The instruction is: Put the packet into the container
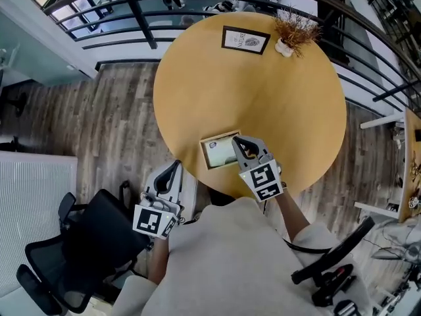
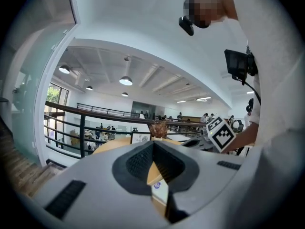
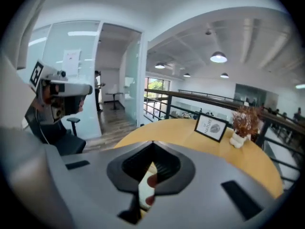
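Observation:
A small open wooden container (image 1: pixel 212 160) stands near the front edge of the round wooden table (image 1: pixel 263 97). A pale packet (image 1: pixel 223 151) lies inside it. My right gripper (image 1: pixel 237 141) hovers just over the container's right side, jaws shut, tips together. In the right gripper view the tips (image 3: pixel 152 145) meet, and the packet (image 3: pixel 145 192) with red marks shows below through the gap. My left gripper (image 1: pixel 176 166) is off the table's near-left edge, beside the person's body, also shut (image 2: pixel 153 143). A slice of the packet (image 2: pixel 160 190) shows beneath it.
A framed sign (image 1: pixel 245 40) and a dried plant in a white pot (image 1: pixel 294 31) stand at the table's far side. A dark railing (image 1: pixel 131 12) curves behind the table. A black office chair (image 1: pixel 85 242) stands at the lower left on the wood floor.

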